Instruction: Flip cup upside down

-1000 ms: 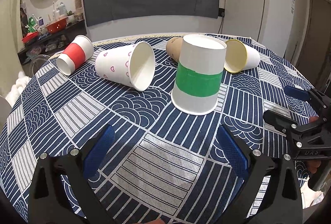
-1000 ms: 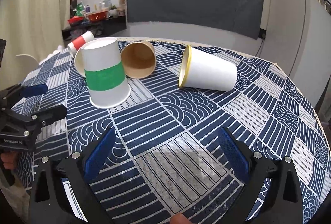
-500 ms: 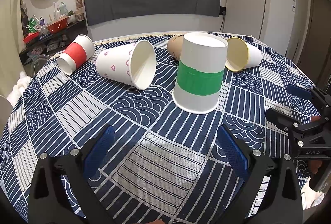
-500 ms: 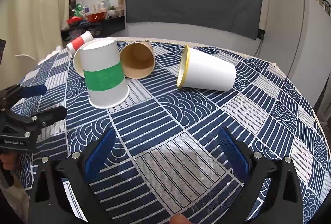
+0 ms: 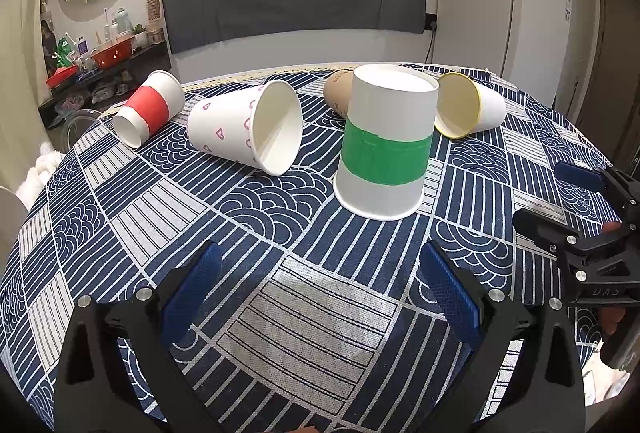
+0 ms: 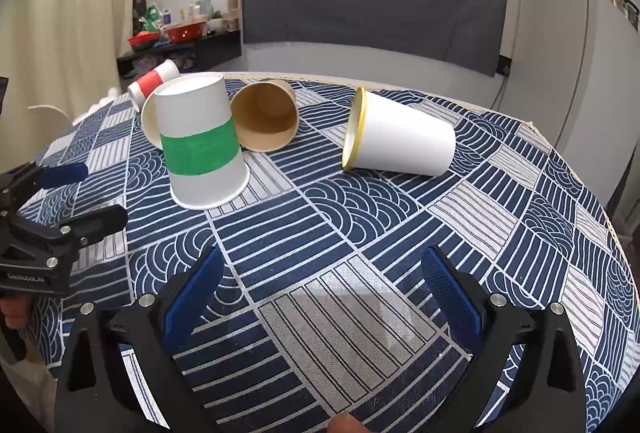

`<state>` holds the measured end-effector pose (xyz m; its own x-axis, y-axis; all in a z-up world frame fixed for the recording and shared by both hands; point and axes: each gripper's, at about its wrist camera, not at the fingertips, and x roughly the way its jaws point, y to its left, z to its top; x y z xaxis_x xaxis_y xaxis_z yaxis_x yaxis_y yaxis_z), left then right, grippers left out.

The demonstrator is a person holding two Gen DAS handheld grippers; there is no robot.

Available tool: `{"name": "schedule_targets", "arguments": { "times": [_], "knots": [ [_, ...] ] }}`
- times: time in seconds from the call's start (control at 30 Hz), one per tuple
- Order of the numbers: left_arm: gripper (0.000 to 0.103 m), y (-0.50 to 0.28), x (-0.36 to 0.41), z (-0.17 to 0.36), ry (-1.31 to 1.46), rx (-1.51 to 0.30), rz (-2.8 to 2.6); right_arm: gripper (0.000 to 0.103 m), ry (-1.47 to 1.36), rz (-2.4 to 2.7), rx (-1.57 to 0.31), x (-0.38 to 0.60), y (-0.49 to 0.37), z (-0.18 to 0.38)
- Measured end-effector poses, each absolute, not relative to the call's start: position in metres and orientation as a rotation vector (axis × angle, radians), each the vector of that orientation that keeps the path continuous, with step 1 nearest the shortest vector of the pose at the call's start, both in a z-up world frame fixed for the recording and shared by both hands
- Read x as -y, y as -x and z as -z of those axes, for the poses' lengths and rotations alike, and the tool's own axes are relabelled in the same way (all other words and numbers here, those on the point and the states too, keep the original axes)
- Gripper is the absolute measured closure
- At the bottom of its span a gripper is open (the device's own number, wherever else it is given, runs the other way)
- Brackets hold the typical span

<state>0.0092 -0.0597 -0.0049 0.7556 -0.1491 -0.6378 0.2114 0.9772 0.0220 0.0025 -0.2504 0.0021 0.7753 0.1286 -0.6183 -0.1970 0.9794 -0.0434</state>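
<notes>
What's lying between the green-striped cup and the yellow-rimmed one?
In the right wrist view, a brown cup on its side, set slightly behind the green-striped cup and yellow-rimmed cup.

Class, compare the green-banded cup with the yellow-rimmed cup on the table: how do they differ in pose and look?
The green-banded cup stands upside down, mouth on the tablecloth; the yellow-rimmed cup lies on its side. The green-banded cup has a wide green band round its middle; the yellow-rimmed cup is plain white with a yellow lip. Both are white tapered paper cups, and neither is held.
</notes>
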Motion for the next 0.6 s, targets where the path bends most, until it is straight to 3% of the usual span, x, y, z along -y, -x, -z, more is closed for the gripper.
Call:
{"name": "schedule_targets", "arguments": {
  "times": [0.6],
  "knots": [
    [0.006,-0.0074,0.0606,0.0044,-0.103,-0.682,0.191,0.008,0.110,-0.173,-0.656,0.2497,-0.0016,-0.0018]
  ]
}}
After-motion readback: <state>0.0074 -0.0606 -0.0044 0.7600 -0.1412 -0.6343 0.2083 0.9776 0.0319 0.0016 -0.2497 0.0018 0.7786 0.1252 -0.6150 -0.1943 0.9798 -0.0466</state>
